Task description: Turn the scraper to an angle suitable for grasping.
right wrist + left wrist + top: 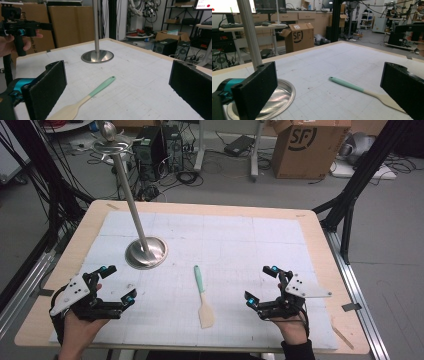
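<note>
Nearest the person, both hands sit at the table's [320, 245] near edge w/ nothing held: left gripper [116, 284] has its jaws wide apart and empty, right gripper [261, 284] likewise spread wide w/ nothing between the pads. Between the two, slightly closer to the right one, lies the spatula [202, 296], flat on the white grid mat [240, 245], wooden blade toward the person, mint-green handle pointing away. In the right gripper view the spatula [87, 96] runs diagonally btwn the jaws, blade low and near, so that hand looks best placed to take it. Judgement: the step is the approach and grasp. Do it well by coming down over the handle just past where green meets wood, w/ the jaws square across the shaft, not along it. It lies flat and thin, so pads prob. need to go right down to the mat before closing, else it slips or pivots. Left gripper view shows the spatula [362, 90] off to the right of centre, so that side would need more reach. Farther back, left of centre, stands the steel pole stand [145, 253] on its round base, well apart from the spatula; keep clear of it on any lift.
</note>
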### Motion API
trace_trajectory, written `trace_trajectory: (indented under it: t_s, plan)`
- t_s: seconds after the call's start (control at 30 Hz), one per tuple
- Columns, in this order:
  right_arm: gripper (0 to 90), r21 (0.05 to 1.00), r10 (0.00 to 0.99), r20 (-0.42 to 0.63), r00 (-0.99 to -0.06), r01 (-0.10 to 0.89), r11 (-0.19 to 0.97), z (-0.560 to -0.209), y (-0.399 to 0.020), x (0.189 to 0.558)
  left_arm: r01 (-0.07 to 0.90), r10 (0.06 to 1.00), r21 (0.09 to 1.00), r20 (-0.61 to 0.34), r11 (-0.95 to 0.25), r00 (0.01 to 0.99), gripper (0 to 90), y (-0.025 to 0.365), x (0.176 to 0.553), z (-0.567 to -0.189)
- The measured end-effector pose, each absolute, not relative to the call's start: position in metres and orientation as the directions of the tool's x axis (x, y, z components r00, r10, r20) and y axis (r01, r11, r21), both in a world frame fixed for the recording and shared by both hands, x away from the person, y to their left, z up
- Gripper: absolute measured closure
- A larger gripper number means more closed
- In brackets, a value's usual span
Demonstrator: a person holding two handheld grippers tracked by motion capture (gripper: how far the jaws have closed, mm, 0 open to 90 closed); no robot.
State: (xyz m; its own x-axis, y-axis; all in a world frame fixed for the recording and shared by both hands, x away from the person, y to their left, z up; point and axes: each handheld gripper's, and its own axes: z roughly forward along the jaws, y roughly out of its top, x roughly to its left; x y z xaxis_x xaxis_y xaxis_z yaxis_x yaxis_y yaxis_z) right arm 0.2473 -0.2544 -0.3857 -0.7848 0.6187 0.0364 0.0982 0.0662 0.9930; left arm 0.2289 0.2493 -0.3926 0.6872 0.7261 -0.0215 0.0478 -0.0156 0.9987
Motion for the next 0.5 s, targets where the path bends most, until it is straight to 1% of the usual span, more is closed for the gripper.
trace_trajectory:
  t_s: [0.33,0.5]
  plan:
    - [0.1,0.992,0.608,0.049,-0.792,0.11,0.064,-0.3873,-0.2501,0.25,0.051,0.729,0.998,-0.019,-0.022,0.685,1.7,0.2497,0.2285,-0.3927]
    - [0.2,0.989,0.622,0.055,-0.781,0.128,0.074,-0.388,-0.2442,0.2512,0.054,0.73,0.998,-0.024,-0.019,0.683,1.7,0.2489,0.2288,-0.3925]
